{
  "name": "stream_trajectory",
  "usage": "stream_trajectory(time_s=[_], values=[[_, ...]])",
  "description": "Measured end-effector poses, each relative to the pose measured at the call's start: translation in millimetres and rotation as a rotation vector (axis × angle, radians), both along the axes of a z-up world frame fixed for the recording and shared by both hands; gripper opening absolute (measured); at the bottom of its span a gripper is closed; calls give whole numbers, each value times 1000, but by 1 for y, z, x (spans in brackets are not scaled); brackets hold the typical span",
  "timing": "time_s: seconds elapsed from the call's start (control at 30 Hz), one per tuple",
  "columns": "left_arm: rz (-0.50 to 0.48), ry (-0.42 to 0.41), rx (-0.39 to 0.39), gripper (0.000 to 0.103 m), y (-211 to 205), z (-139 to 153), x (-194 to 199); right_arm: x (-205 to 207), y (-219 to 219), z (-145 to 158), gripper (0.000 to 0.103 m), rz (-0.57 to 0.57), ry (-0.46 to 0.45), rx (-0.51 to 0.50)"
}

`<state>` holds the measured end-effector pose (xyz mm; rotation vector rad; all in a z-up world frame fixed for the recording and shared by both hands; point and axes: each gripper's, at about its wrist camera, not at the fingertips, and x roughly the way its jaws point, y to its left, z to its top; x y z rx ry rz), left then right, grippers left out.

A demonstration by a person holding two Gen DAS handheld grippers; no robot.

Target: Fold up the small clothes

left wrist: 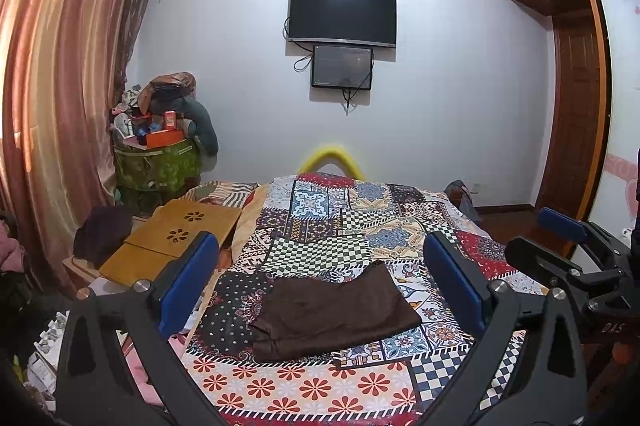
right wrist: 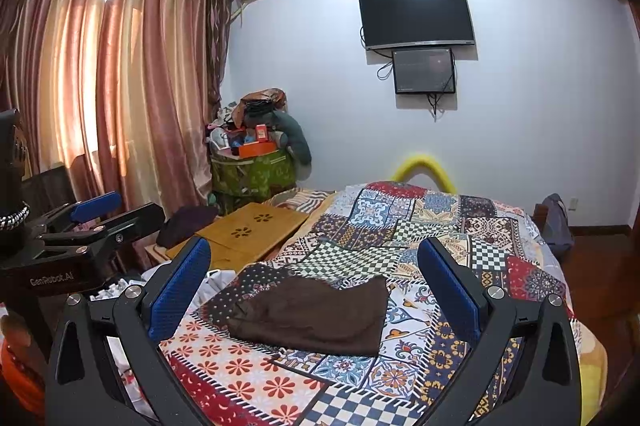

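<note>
A dark brown garment [left wrist: 332,314] lies folded flat on the patchwork bedspread [left wrist: 360,226]; it also shows in the right wrist view [right wrist: 312,314]. My left gripper [left wrist: 320,266] is open and empty, held above the bed with the garment between and beyond its blue pads [left wrist: 188,286]. My right gripper [right wrist: 316,266] is open and empty, likewise above the garment. The right gripper also shows at the right edge of the left wrist view [left wrist: 568,238], and the left gripper at the left edge of the right wrist view [right wrist: 92,214].
A wooden lap desk [left wrist: 176,238] lies on the bed's left side beside a dark cloth bundle [left wrist: 102,234]. A green basket piled with clutter [left wrist: 160,154] stands by the curtains [left wrist: 60,86]. A wardrobe [left wrist: 572,106] stands at right. A TV [left wrist: 342,14] hangs on the far wall.
</note>
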<state>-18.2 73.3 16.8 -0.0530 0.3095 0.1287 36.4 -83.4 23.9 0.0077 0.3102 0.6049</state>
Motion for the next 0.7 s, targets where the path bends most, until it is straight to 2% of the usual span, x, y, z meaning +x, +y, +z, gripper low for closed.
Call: stream_trajectory(time_s=[0.7], values=[[-14, 10, -3, 103, 4, -4, 4, 1, 8, -1, 103, -6, 18, -2]])
